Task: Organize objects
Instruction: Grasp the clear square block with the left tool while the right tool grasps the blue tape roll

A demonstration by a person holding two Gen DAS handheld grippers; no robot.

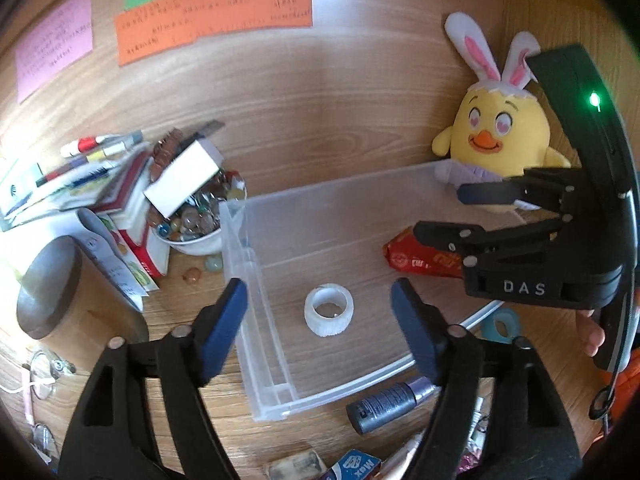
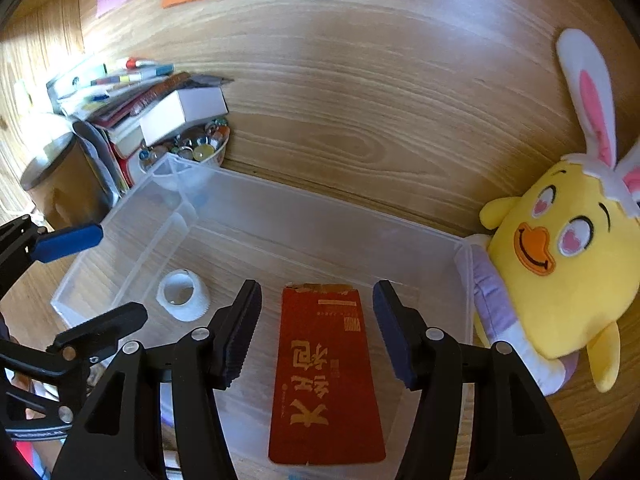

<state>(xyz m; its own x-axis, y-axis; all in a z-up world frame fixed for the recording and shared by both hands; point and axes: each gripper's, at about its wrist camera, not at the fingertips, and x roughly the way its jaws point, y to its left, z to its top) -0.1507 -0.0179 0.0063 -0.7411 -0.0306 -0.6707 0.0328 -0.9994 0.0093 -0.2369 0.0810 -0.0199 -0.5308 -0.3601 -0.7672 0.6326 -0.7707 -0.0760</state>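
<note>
- Clear plastic bin (image 2: 304,216) on wood-grain surface (image 2: 380,92); white fabric tape roll (image 1: 329,309) and flat red packet (image 2: 325,376) lie inside.
- Left tool (image 1: 318,316) spread wide, empty, above roll.
- Right tool (image 2: 316,332) spread wide over packet, gripping nothing.
- Yellow plush chick (image 2: 568,264) touches bin's wall.

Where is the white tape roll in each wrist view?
Left wrist: the tape roll lies on the clear bin's floor, centered between the open jaws.
Right wrist: the tape roll sits lower left, inside the bin, left of the red packet.
Shared landmark: the yellow chick plush beside the bin.
</note>
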